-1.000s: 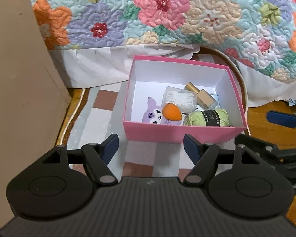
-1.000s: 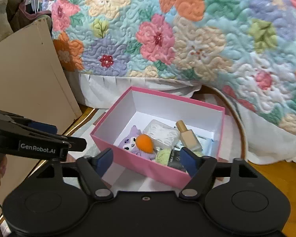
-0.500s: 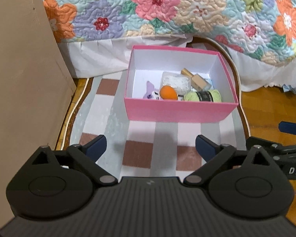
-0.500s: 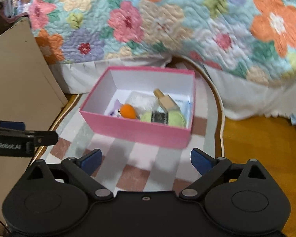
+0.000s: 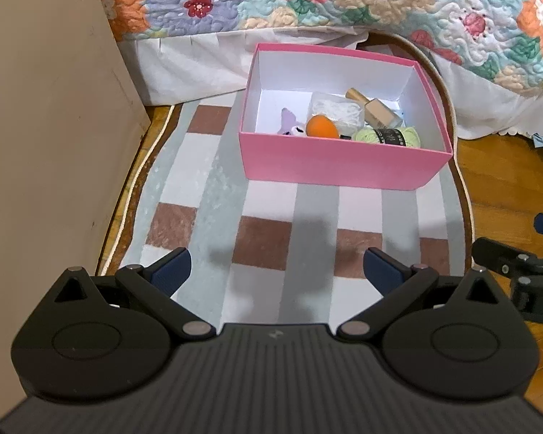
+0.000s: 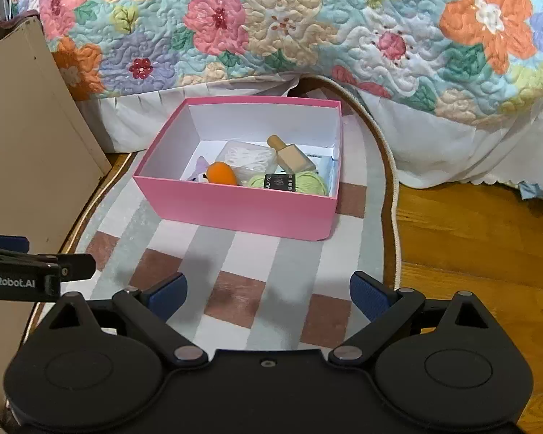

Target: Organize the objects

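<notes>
My left gripper: jaws wide apart, empty.
My right gripper: the same.
Pink box: at rug's far edge, holding yarn.

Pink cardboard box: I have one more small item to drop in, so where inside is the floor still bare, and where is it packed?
The pink cardboard box has bare white floor along its left wall and back wall. The front right is crowded: purple plush toy, orange egg-shaped sponge, clear plastic case, beige glass bottle and green yarn skein.
</notes>
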`<state>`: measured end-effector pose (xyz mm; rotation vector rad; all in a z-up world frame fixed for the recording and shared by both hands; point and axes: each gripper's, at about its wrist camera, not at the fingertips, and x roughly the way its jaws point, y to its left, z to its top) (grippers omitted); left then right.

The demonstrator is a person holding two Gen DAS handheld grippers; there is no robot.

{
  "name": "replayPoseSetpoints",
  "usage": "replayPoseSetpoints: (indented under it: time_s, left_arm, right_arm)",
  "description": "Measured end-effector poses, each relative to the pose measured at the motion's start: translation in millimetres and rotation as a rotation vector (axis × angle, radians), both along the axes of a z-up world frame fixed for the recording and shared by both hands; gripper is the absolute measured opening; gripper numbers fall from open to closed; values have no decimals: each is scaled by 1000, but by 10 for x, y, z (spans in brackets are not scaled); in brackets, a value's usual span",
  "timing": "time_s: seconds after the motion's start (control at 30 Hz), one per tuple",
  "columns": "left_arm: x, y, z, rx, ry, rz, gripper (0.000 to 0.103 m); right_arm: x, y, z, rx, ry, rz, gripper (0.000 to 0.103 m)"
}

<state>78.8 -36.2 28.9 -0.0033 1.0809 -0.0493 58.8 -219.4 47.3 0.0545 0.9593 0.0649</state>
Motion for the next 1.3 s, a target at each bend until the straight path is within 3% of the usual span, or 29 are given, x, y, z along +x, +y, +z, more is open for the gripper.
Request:
replayPoseSetpoints:
  time_s: [0.57,1.3]
  left_arm:
    - [-116,52,-100,67,37,26,103]
    - [-117,73,-157,70,64,32,103]
  right_arm:
    - [-52,34,-53,2,57,-47,98]
    - [-122,118,-53,-63,52,-42,98]
